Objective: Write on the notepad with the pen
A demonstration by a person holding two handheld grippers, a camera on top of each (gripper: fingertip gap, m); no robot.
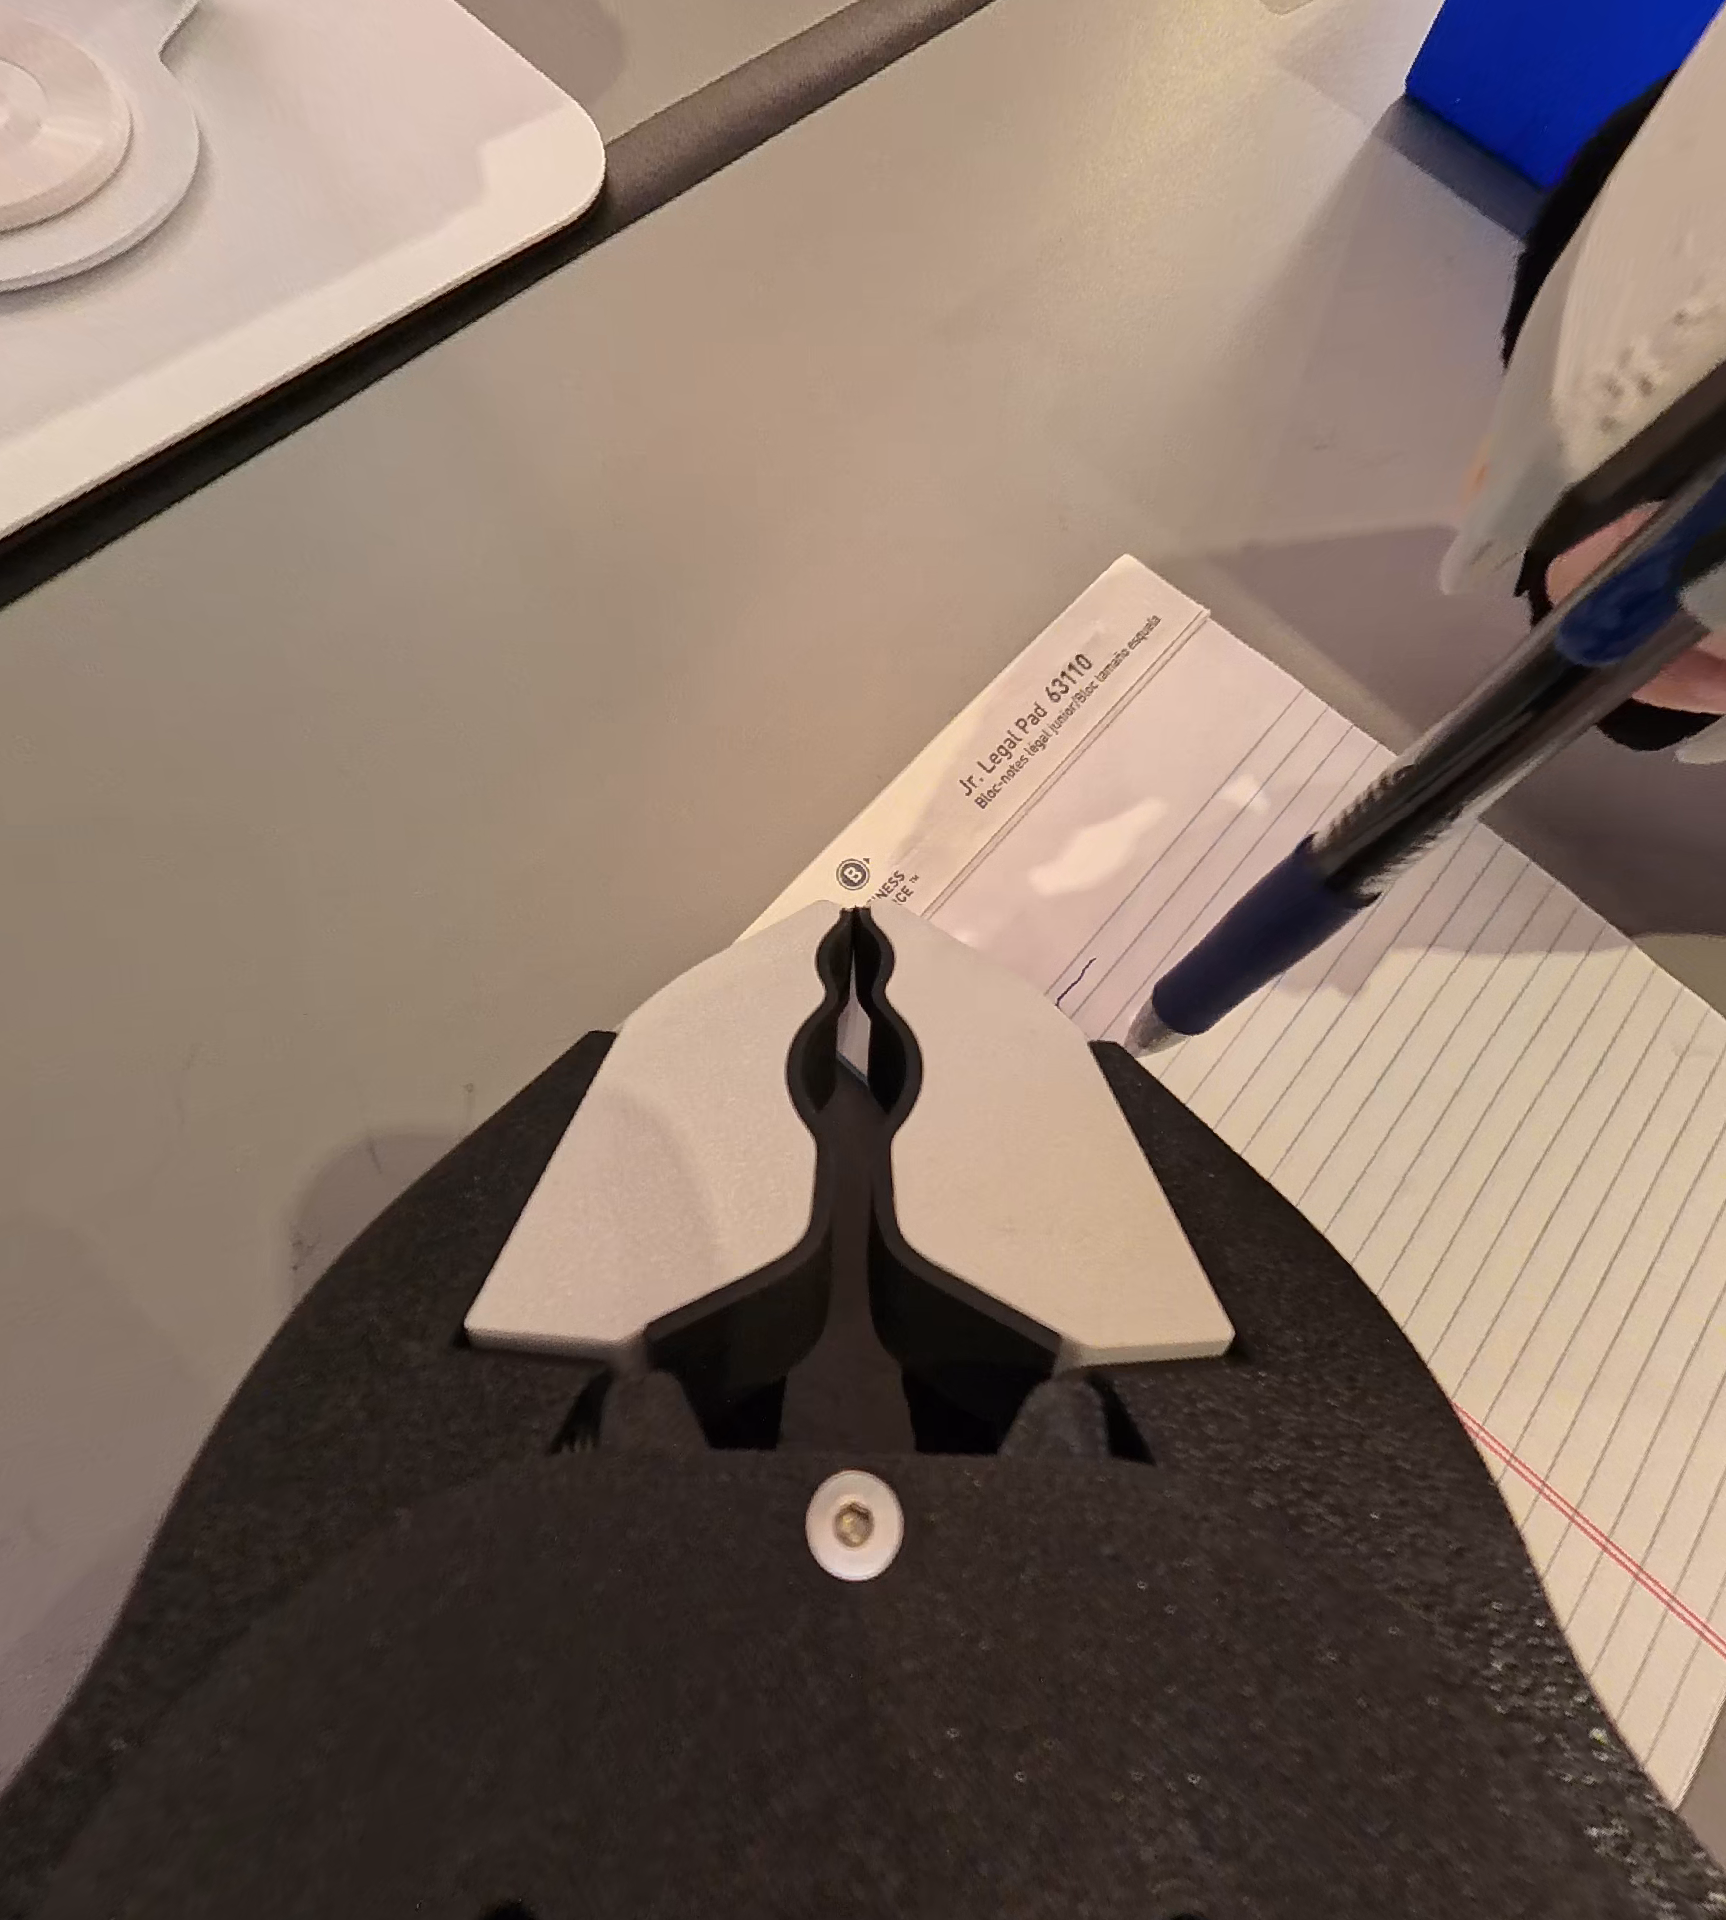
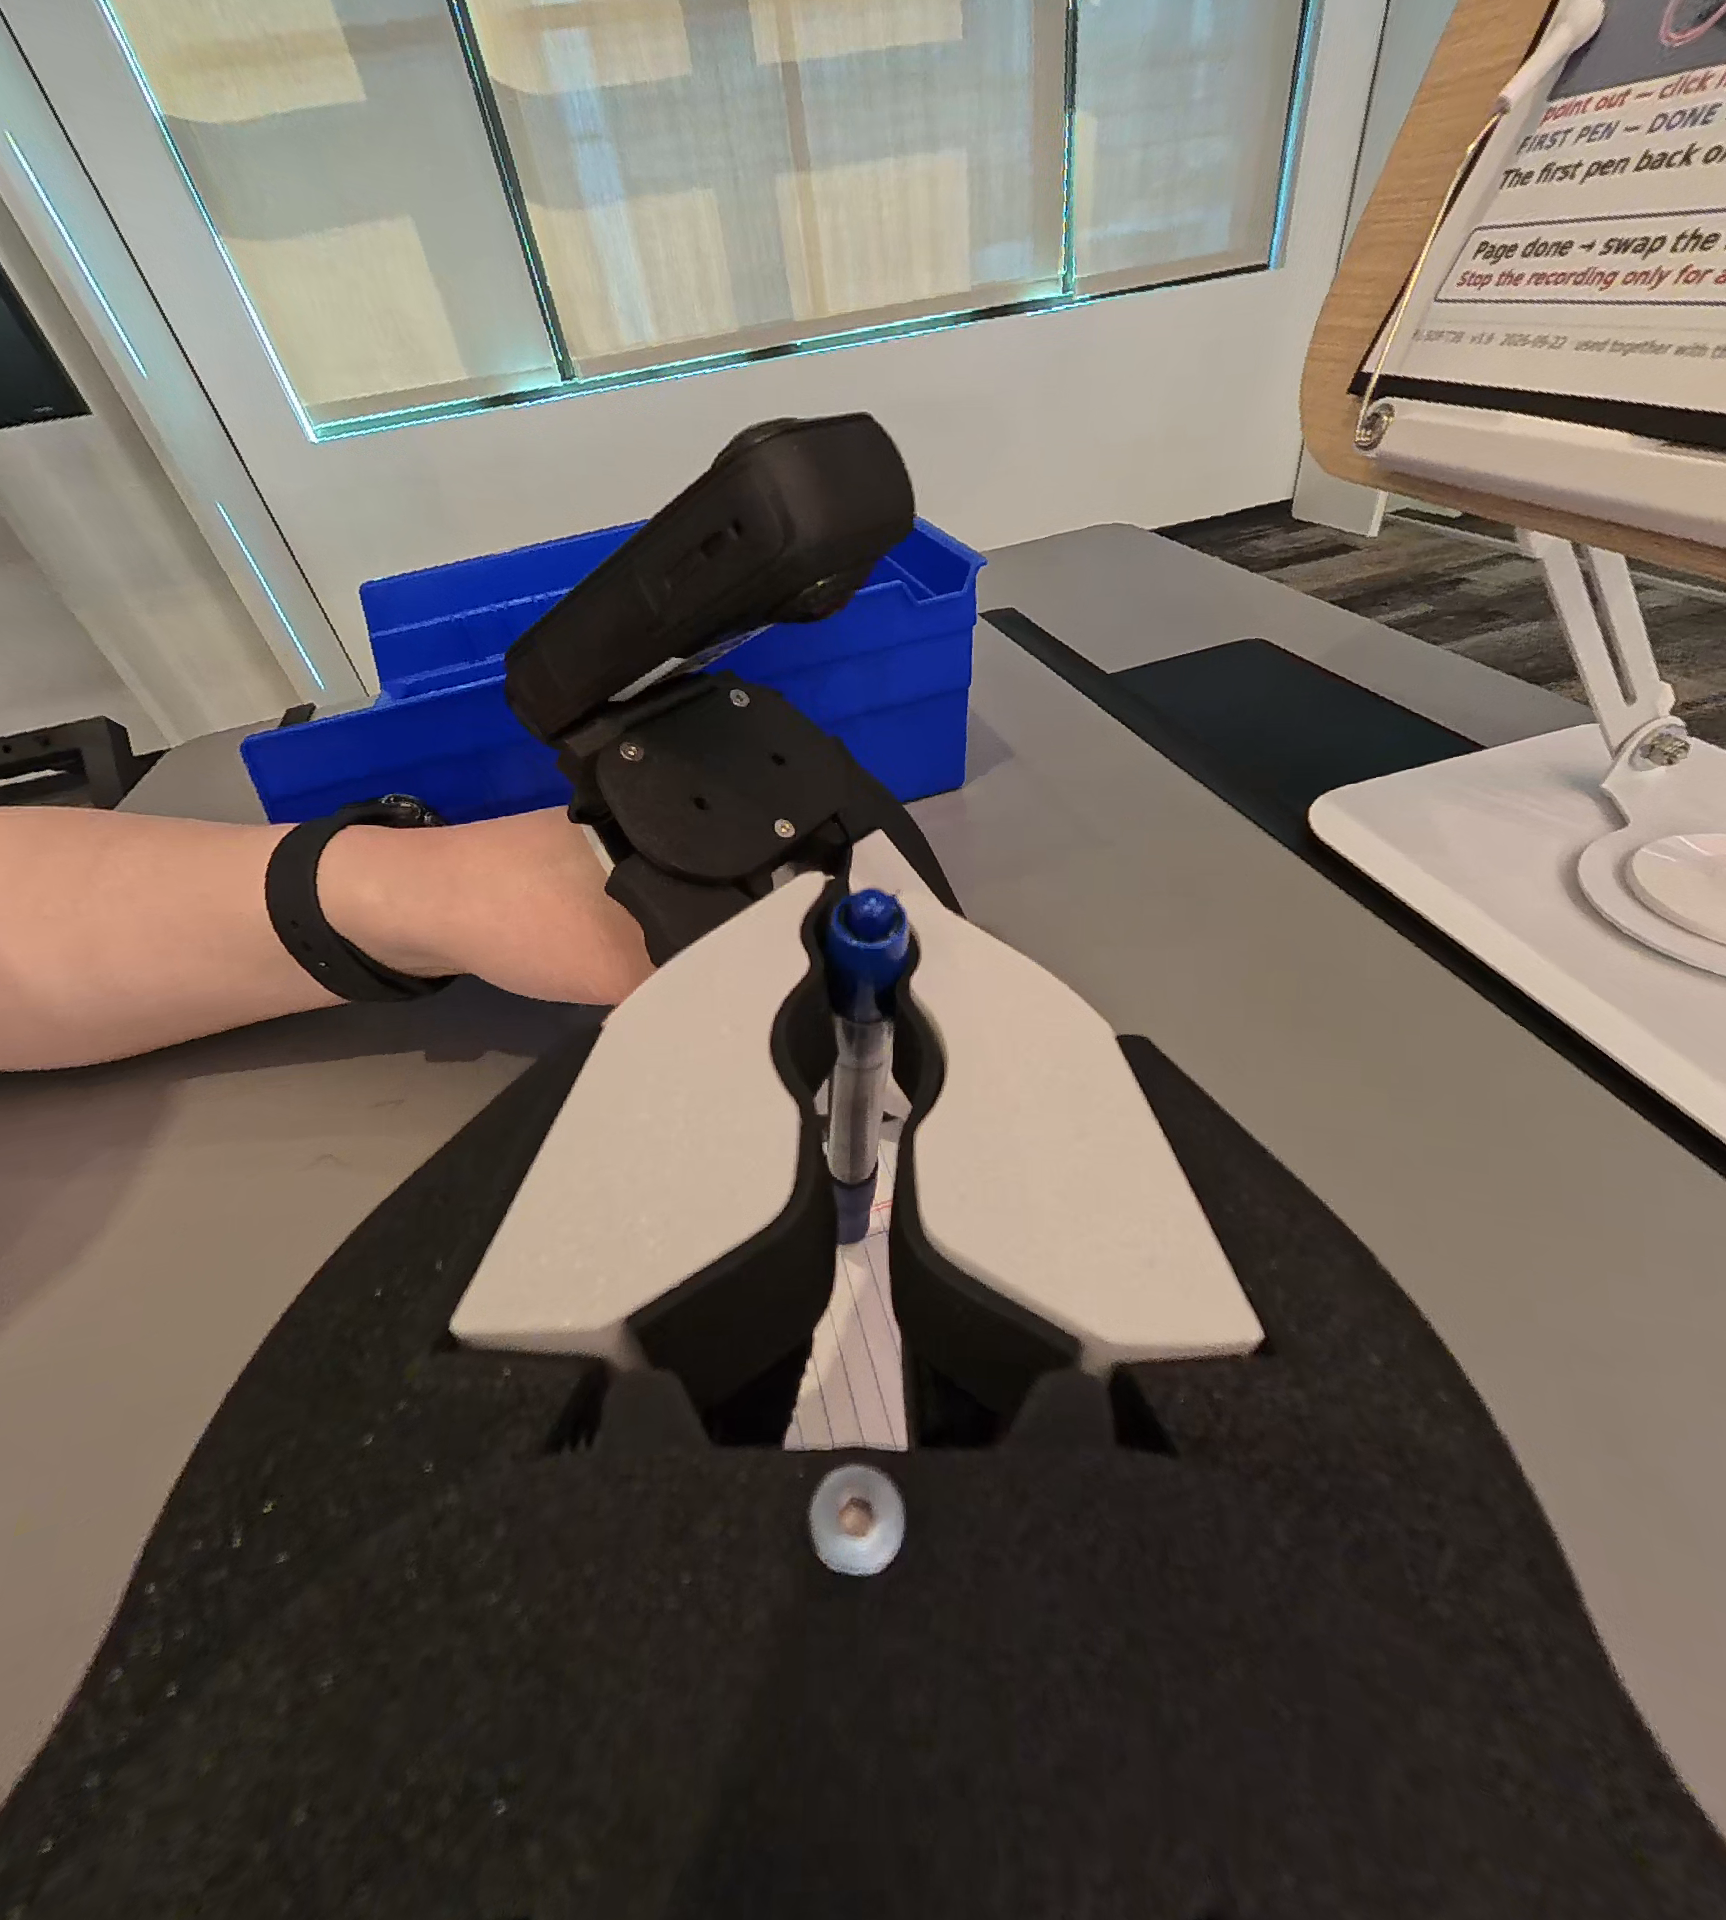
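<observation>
Two grippers share the work, read here from left to right. Left gripper: fingers pressed together with nothing between them, tips resting at the top-left corner of the notepad, apparently pinning it to the grey table. Notepad: white ruled sheet with a double red margin line and a printed header strip, lying flat and skewed to the table edge; one short blue stroke shows on an upper line just beside the left fingers. Pen: clear barrel, dark blue grip, slanting down from the upper right, its tip on or just above the paper (contact cannot be confirmed). Right gripper: fingers clamped on the pen barrel, blue cap end towards the fingertips, ruled paper visible below through the gap.

Step in hand, by my judgement: writing has only begun. The next move calls for light, steady downward pressure and a sideways drag along the rule while the left gripper holds the pad from sliding.

Background: blue bin; white document stand.
</observation>
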